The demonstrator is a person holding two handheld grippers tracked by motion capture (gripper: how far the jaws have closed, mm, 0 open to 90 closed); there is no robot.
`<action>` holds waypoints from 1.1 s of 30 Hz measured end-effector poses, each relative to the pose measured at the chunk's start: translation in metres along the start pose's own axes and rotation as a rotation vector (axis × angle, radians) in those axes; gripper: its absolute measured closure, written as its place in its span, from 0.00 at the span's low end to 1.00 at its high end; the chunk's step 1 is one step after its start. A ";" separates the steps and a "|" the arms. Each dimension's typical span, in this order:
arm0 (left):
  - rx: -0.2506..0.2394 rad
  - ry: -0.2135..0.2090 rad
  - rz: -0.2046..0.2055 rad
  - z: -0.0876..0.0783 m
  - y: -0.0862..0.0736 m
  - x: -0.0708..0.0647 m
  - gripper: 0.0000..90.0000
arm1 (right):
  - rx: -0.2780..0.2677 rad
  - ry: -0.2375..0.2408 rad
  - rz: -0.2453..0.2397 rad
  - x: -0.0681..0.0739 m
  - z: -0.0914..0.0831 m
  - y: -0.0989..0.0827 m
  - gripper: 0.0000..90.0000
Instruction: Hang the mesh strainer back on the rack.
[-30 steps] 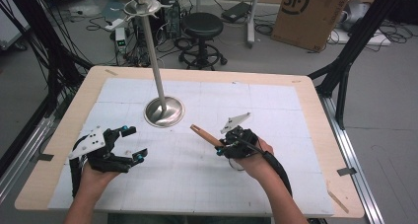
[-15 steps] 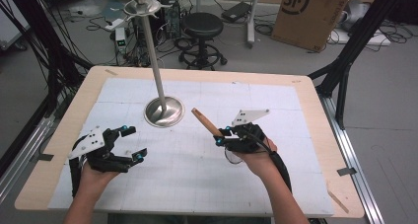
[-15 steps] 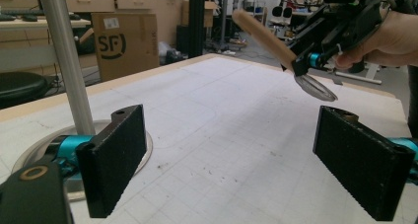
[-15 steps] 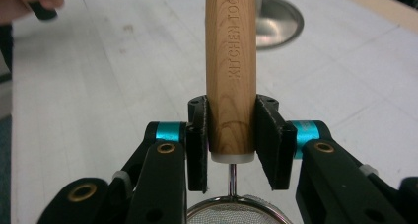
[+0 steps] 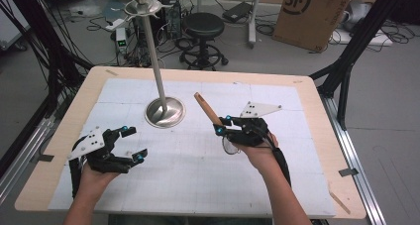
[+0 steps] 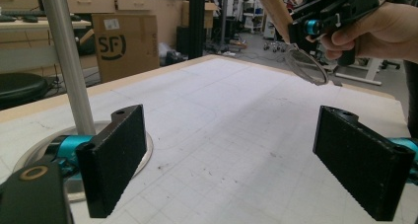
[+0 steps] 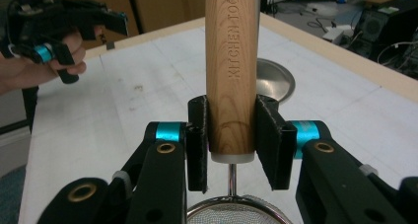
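Lifting higher, right gripper [image 5: 221,126] tilts strainer [image 5: 207,107] handle upward.

L gripper [image 5: 130,144] low over table, jaws wide apart, R gripper [image 5: 224,125] raised, jaws clamped.

My right gripper [image 5: 221,127] clamped on a wooden-handled strainer [image 5: 207,108], handle pointing to eleven o'clock, lifted above the white mat [image 5: 198,170], my left gripper [image 5: 134,143] gaping empty at eight o'clock of the metal stand [image 5: 164,111]
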State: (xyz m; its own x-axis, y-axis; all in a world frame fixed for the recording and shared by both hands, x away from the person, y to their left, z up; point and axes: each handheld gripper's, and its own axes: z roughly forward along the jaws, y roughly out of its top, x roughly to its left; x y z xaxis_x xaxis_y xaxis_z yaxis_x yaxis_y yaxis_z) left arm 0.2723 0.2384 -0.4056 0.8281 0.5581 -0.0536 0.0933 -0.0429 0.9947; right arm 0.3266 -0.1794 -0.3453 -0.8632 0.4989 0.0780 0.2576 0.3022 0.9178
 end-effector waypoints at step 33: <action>-0.001 -0.005 -0.006 0.000 0.000 0.001 0.15 | -0.123 0.039 -0.104 -0.018 0.004 0.099 0.76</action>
State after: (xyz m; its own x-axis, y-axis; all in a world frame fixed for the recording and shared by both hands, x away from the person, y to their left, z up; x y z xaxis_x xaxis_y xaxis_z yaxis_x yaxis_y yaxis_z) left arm 0.2730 0.2391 -0.4060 0.8304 0.5539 -0.0604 0.0983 -0.0388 0.9944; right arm 0.3696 -0.1552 -0.2570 -0.8991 0.4376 -0.0075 0.1125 0.2476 0.9623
